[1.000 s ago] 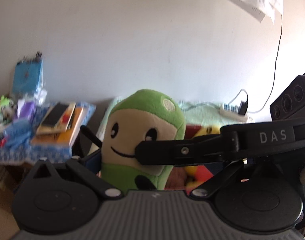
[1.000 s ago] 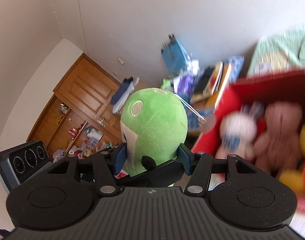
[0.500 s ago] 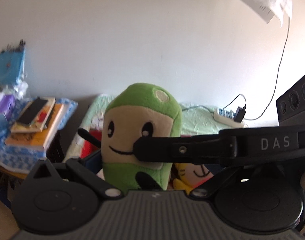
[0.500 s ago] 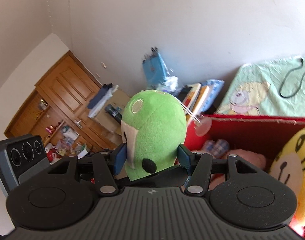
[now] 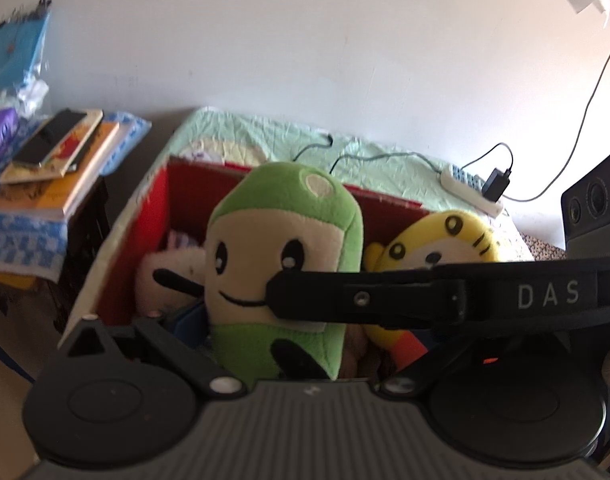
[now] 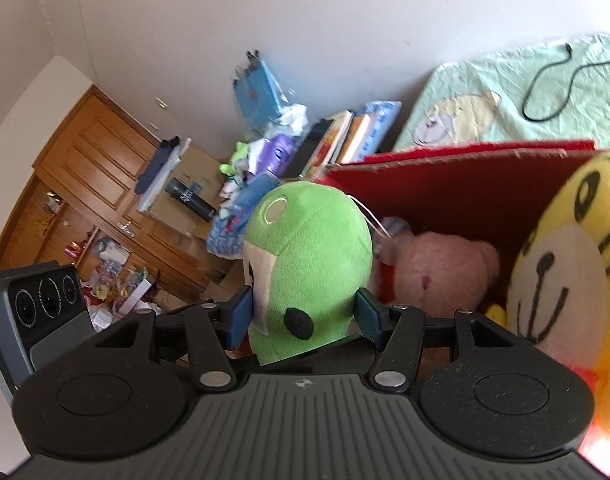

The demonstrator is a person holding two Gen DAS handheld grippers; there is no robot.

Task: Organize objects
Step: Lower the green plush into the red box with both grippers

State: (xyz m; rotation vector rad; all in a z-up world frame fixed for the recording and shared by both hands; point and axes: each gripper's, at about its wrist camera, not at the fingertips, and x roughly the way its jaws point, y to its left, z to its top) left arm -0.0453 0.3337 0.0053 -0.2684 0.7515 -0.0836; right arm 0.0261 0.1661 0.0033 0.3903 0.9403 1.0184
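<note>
In the left wrist view we see the green plush [image 5: 283, 264] upright over the red box [image 5: 153, 216], beside a yellow plush [image 5: 437, 240]; we cannot tell how the left gripper stands. In the right wrist view our right gripper [image 6: 305, 316] clamps the green plush between both blue pads [image 6: 368, 316], with a pink plush [image 6: 441, 276] in the box.

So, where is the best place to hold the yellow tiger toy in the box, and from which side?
Grip the round head of the yellow tiger toy across its sides, coming down from above. Only the head rises above the red box; the body is hidden below, with the pink bear close beside it.
</note>
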